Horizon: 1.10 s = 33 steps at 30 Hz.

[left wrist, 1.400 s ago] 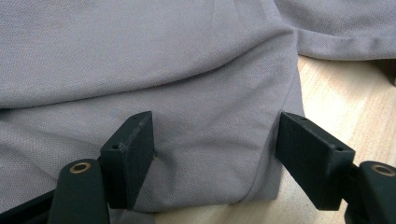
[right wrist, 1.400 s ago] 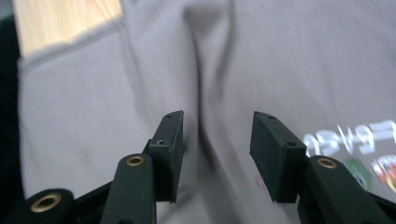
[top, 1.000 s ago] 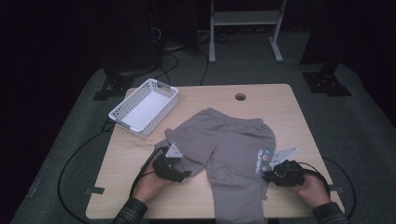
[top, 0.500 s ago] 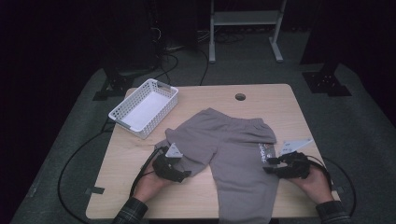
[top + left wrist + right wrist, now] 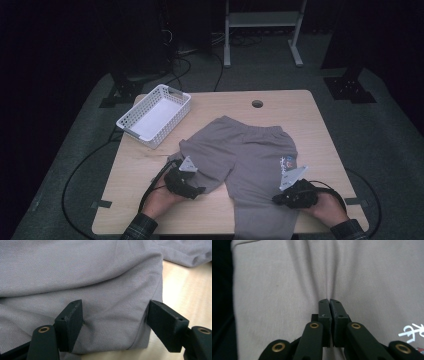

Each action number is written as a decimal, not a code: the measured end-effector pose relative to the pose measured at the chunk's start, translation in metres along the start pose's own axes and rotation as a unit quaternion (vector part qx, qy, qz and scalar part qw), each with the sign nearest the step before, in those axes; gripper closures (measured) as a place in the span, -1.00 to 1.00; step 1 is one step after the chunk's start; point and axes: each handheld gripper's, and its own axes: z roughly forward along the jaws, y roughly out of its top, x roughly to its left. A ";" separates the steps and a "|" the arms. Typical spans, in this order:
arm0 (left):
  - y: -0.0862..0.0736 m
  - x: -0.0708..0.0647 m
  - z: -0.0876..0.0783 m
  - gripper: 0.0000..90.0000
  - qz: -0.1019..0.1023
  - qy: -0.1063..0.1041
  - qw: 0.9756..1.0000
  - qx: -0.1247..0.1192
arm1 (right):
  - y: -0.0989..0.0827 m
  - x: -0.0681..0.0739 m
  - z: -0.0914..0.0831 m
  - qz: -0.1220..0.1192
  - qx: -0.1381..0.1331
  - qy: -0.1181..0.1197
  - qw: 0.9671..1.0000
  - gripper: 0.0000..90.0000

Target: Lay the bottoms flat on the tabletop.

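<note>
Grey sweat shorts (image 5: 250,150) lie flat on the wooden table (image 5: 310,115), waistband at the far side, with a small print (image 5: 289,162) on the right leg. My left gripper (image 5: 199,191) rests on the left leg's hem. In the left gripper view its jaws (image 5: 115,312) stand wide apart, with the hem corner of the grey fabric (image 5: 100,272) lying slack between them. My right gripper (image 5: 276,200) is low on the right leg. Its jaws (image 5: 329,301) have just been closing and now pinch a ridge of the cloth (image 5: 274,277), with creases running into the tips.
A white plastic basket (image 5: 155,115) sits at the table's far left corner. A round cable hole (image 5: 257,104) is near the far edge. The right leg's end hangs over the near edge. Black cables trail from both grippers.
My right gripper drew back toward the near edge and slightly left over the right leg, and its jaws now meet on a fold of fabric. The left gripper stayed put.
</note>
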 end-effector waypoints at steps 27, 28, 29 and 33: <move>-0.045 0.023 -0.061 -0.38 -0.027 0.087 0.995 -0.034 | 0.011 0.004 -0.001 0.024 -0.065 -0.027 0.997 0.00; -0.045 0.023 -0.061 -0.38 -0.027 0.087 0.995 -0.034 | 0.011 0.004 -0.001 0.024 -0.065 -0.027 0.997 0.00; -0.046 0.023 -0.059 -0.40 -0.031 0.072 0.997 -0.027 | 0.011 0.004 -0.001 0.023 -0.066 -0.027 0.997 0.00; -0.043 0.015 -0.049 -0.46 -0.003 0.069 0.998 -0.008 | 0.011 0.004 0.000 0.024 -0.064 -0.028 0.997 0.00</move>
